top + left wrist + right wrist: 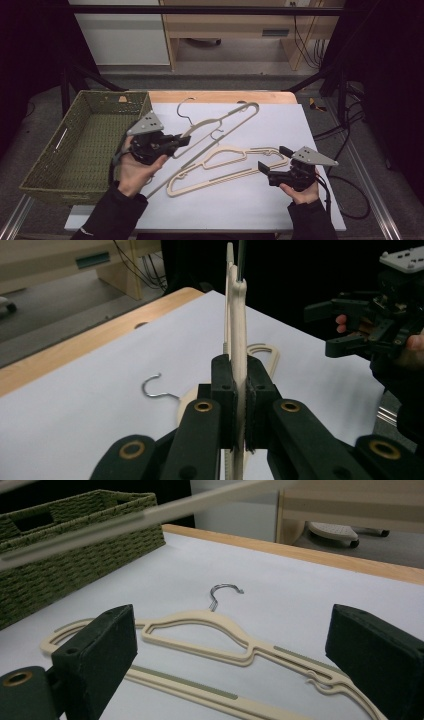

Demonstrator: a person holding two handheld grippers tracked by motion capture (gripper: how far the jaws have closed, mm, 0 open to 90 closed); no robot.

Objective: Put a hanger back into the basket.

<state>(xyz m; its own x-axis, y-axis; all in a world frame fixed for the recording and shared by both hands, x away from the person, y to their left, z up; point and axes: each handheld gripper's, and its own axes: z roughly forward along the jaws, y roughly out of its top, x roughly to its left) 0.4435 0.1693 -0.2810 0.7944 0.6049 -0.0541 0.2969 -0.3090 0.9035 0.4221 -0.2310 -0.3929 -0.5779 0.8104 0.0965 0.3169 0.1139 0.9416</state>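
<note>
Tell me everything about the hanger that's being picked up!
The lifted hanger is thin, flat and cream-coloured, plastic-looking, with grey grip strips and a silver wire hook at its top. The left gripper is shut on its edge, holding it tilted above the white table cover. Its lower end reaches down toward the person's left hand. Another hanger lies flat below it.

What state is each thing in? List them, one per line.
Left gripper: shut on the raised hanger.
Raised hanger: clamped, lifted at a tilt.
Right gripper: jaws wide open, holding nothing.
Second hanger: lying flat on the white sheet.
Green basket: upright, looks empty.
</note>
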